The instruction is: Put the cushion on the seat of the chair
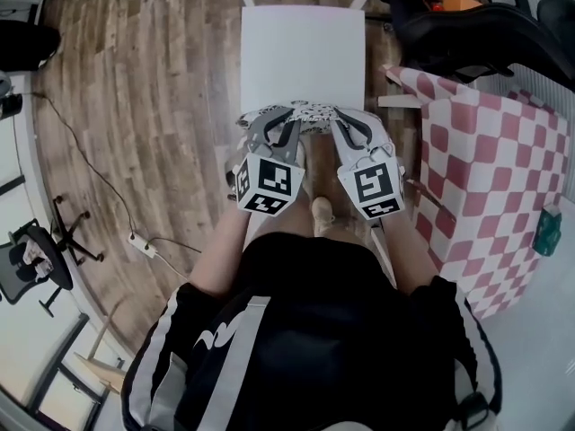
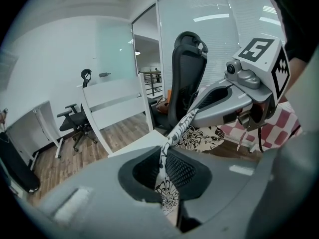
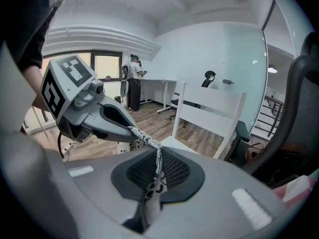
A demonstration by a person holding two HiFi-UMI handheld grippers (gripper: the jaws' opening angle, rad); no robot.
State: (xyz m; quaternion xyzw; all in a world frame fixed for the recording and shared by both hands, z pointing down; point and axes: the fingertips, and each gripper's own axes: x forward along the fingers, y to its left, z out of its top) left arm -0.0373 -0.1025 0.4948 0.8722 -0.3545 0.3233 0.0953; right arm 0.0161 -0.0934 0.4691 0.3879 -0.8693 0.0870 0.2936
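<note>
A black-and-white flower-print cushion hangs stretched between my two grippers, just over the near edge of the white chair seat. My left gripper is shut on the cushion's left edge, and the fabric shows pinched between its jaws. My right gripper is shut on the right edge, with a strip of the print caught in its jaws. In the left gripper view the rest of the cushion sags under the right gripper. The chair's white slatted back rises beyond the seat.
A black office chair stands at the back right, and a pink-and-white checked block is close on the right. A power strip with its cable lies on the wood floor at the left. A person stands far off.
</note>
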